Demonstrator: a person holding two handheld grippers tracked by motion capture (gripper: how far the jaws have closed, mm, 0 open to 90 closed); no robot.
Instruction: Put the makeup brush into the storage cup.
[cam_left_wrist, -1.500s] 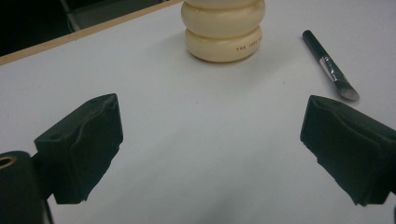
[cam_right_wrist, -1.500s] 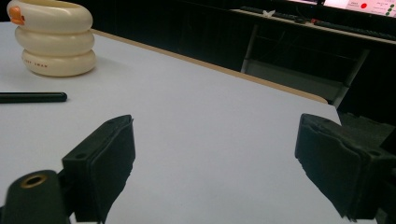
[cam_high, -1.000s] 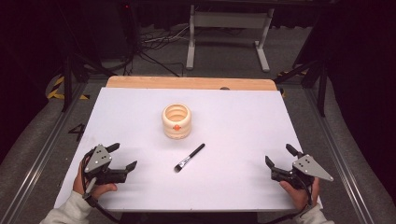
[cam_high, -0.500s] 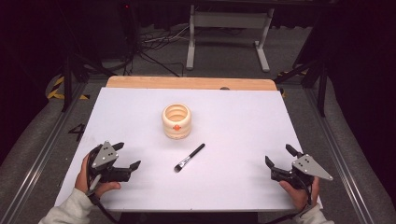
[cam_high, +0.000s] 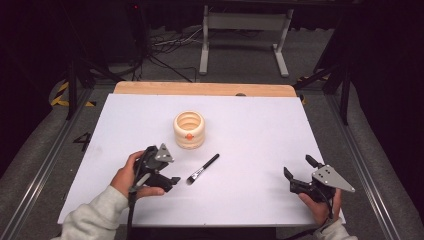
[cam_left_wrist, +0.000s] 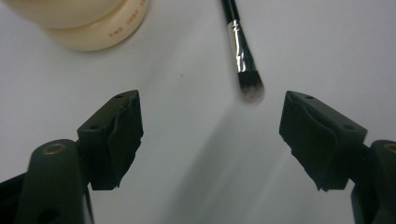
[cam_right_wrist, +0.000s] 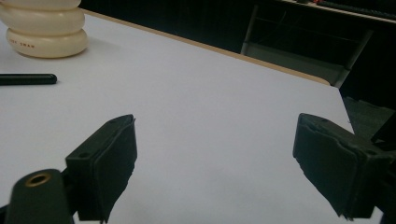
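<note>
A black makeup brush (cam_high: 203, 168) lies on the white sheet (cam_high: 260, 125), its bristles pointing toward the near left. A cream ribbed holder (cam_high: 189, 129) stands just behind it. My left gripper (cam_high: 171, 169) hovers right beside the bristle end. In the left gripper view the brush (cam_left_wrist: 239, 46) lies just ahead of the left gripper (cam_left_wrist: 212, 100), with the holder (cam_left_wrist: 88, 23) at the upper left. Its jaws have just been closing but still stand apart, with nothing between them. My right gripper (cam_high: 298, 166) rests open at the near right; in its own view this gripper (cam_right_wrist: 217, 123) is empty.
A wooden strip (cam_high: 200, 88) borders the sheet's far edge. Beyond the table stand a grey metal frame (cam_high: 240, 35) and cables on the floor. In the right gripper view the brush handle (cam_right_wrist: 28, 79) and holder (cam_right_wrist: 44, 32) sit far left.
The left hand has swung rightward across the sheet to the brush's bristle end, and its jaws look a little narrower. The right hand, brush and holder have stayed put.
</note>
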